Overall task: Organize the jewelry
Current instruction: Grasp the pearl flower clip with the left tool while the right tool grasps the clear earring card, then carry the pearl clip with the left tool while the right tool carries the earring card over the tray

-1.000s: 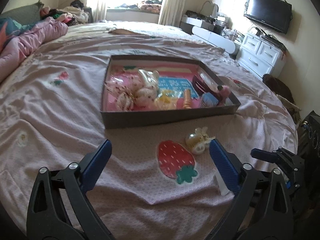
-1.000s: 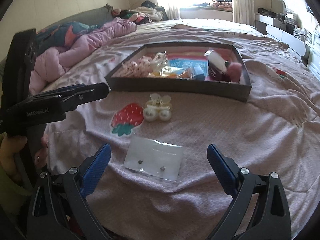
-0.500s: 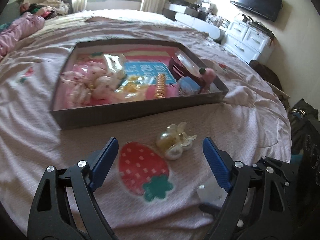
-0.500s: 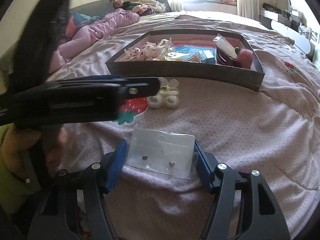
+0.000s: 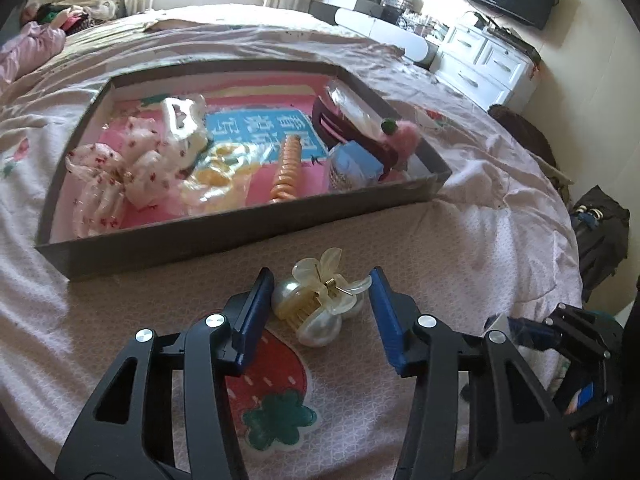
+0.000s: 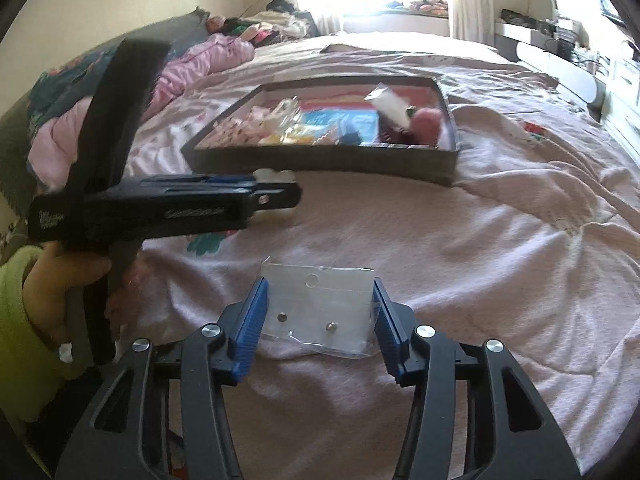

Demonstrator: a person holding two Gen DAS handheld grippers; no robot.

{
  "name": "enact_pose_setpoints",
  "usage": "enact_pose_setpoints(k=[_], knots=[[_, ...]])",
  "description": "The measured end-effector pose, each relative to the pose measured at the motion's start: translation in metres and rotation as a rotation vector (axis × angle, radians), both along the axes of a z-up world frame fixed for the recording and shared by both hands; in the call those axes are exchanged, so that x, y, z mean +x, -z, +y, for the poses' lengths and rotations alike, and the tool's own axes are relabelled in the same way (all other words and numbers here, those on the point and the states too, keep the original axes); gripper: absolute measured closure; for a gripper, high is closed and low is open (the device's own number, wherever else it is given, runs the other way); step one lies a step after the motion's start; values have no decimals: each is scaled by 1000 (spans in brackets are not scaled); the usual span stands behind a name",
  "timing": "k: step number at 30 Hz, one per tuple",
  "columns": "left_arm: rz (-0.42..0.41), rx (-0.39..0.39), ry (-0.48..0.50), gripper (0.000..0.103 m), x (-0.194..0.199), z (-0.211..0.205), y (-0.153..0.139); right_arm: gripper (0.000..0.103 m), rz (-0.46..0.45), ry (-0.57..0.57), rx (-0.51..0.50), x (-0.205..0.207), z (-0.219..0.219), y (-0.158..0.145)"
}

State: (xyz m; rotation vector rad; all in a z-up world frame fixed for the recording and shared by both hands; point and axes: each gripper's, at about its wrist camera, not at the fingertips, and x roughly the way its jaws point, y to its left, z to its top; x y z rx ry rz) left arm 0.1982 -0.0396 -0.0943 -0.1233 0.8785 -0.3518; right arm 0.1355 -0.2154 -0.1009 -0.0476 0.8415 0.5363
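- Left gripper point(image 5: 322, 312) is closing around a pearl hair claw point(image 5: 318, 306) lying on the bed point(image 5: 460, 248); the claw is sitting between the blue pads, the left pad point(image 5: 256, 316) right against a pearl, the right pad just beside the clip's wing, with no firm squeeze showing yet.
- Right gripper point(image 6: 318, 320) is closing on a clear earring packet point(image 6: 320, 308); the packet is lying flat on the bedspread between the pads point(image 6: 252, 320), its side edges meeting both of them.
- Two small studs point(image 6: 282, 317) are showing through the packet's plastic.
- Seen from the left wrist, the claw is resting at the 12 o'clock edge of a strawberry patch point(image 5: 272, 380) printed on the cover.
- At 12 o'clock beyond the claw, a shallow grey tray point(image 5: 240, 236) is sitting on the bed, holding a floral scrunchie point(image 5: 120, 172), an orange spiral hair tie point(image 5: 286, 170), a dark red claw clip point(image 5: 352, 132) and a pink pompom point(image 5: 404, 136).
- In the right wrist view, the left gripper is crossing the frame at 10 o'clock, a hand point(image 6: 68, 288) in a yellow-green sleeve point(image 6: 16, 320) gripping its handle.
- From the right gripper, the tray is lying at 12 o'clock, well apart from the packet.
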Motion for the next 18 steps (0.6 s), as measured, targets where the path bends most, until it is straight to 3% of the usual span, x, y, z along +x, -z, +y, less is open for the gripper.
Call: enact_pose_setpoints(k=[11, 18], knots=[[-135, -7, -90, 63, -9, 37, -51, 55, -97, 16, 55, 8, -5, -34], [-180, 4, -159, 63, -8, 64, -67, 55, -153, -5, 77, 23, 5, -60]])
